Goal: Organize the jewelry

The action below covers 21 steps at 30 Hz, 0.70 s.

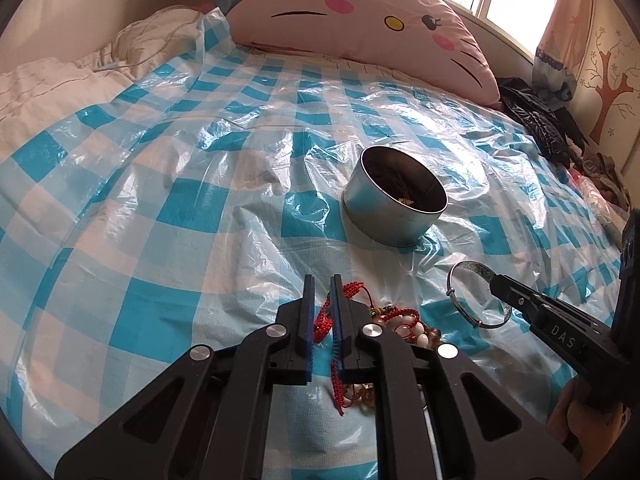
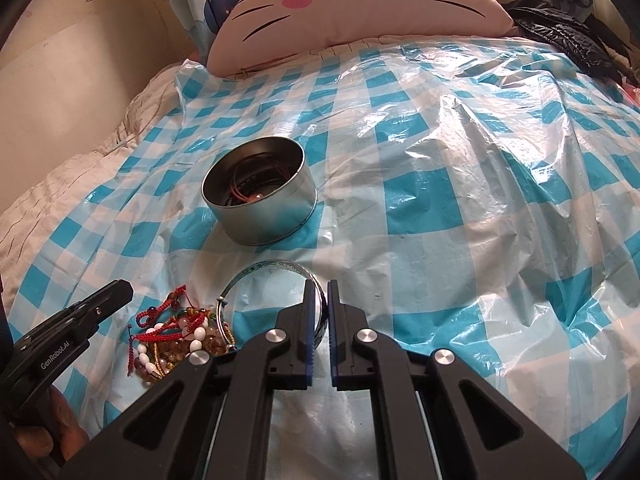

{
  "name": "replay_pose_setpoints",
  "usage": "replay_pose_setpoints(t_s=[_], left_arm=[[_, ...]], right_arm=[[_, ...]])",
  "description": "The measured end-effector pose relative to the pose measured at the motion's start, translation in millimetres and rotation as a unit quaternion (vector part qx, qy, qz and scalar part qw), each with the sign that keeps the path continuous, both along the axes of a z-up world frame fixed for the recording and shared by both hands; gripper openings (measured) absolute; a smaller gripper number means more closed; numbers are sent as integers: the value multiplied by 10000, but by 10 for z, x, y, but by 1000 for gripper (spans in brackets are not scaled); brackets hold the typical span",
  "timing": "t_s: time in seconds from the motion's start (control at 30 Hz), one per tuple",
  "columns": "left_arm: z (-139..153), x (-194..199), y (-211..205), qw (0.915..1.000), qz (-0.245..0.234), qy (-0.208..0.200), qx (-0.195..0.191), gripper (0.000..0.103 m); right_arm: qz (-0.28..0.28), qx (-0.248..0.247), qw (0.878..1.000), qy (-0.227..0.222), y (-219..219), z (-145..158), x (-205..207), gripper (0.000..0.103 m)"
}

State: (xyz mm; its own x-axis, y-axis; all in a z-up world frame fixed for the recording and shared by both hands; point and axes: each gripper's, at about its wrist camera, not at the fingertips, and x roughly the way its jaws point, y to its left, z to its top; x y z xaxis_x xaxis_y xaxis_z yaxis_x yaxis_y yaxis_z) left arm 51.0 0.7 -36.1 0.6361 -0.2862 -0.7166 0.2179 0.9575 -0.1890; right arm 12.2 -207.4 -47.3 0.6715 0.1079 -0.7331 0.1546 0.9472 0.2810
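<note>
The jewelry heap (image 2: 176, 340), red braided cords tangled with white and amber beads, lies on the blue-and-white checked plastic sheet (image 2: 440, 208) at about 7 o'clock in the right wrist view. In the left wrist view the left gripper (image 1: 322, 300) has its jaws drawn narrow onto a red cord bracelet (image 1: 325, 322) from that heap, the cord running between the pads.

Just beside the heap, toward 3 o'clock of it, the silver bangle (image 2: 272, 270) stands tilted, and the right gripper (image 2: 320, 304) is pinched tight on its rim. In the left wrist view the same bangle (image 1: 470, 270) shows at 4 o'clock, gripped at its right edge.

The round metal tin (image 2: 260, 216) sits open at 12 o'clock of the heap, near but apart from it, with dark and reddish pieces inside.

To the tin's 3 o'clock the sheet runs wide and bare, though crumpled into ridges. A cat-face cushion (image 2: 360, 4) closes the far edge at 12 o'clock; a black garment (image 2: 568, 36) lies at 2 o'clock.

The left gripper's side reads "GenRobot.AI"; the right gripper's reads "DAS", the rest cut off.
</note>
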Motion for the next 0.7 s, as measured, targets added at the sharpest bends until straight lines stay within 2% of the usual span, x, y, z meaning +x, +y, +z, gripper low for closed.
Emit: replay_pose_setpoints(t_s=[0.23,0.4,0.43,0.5,0.57,0.7], left_arm=[[65,-10,129,9991,103,-120,-398,2],[13,33,135,9983,5,105,-571,3],[-11,42,107,9983,-65,186,-540,4],[-54,57,40,9989,-116,266,-367,19],[-99,67,-33,9994,-117,315,-112,26],[-248,132,-126,9974,-203,669,179,26]], right_arm=[[19,35,9999,-104,-9,39,-8,7],[58,49,9999,-115,-3,42,-4,7],[62,58,9999,-111,-5,39,-2,6],[60,61,9999,-113,-7,39,-4,7],[65,79,9999,-111,-7,37,-4,7],[88,123,9998,-90,14,16,5,7]])
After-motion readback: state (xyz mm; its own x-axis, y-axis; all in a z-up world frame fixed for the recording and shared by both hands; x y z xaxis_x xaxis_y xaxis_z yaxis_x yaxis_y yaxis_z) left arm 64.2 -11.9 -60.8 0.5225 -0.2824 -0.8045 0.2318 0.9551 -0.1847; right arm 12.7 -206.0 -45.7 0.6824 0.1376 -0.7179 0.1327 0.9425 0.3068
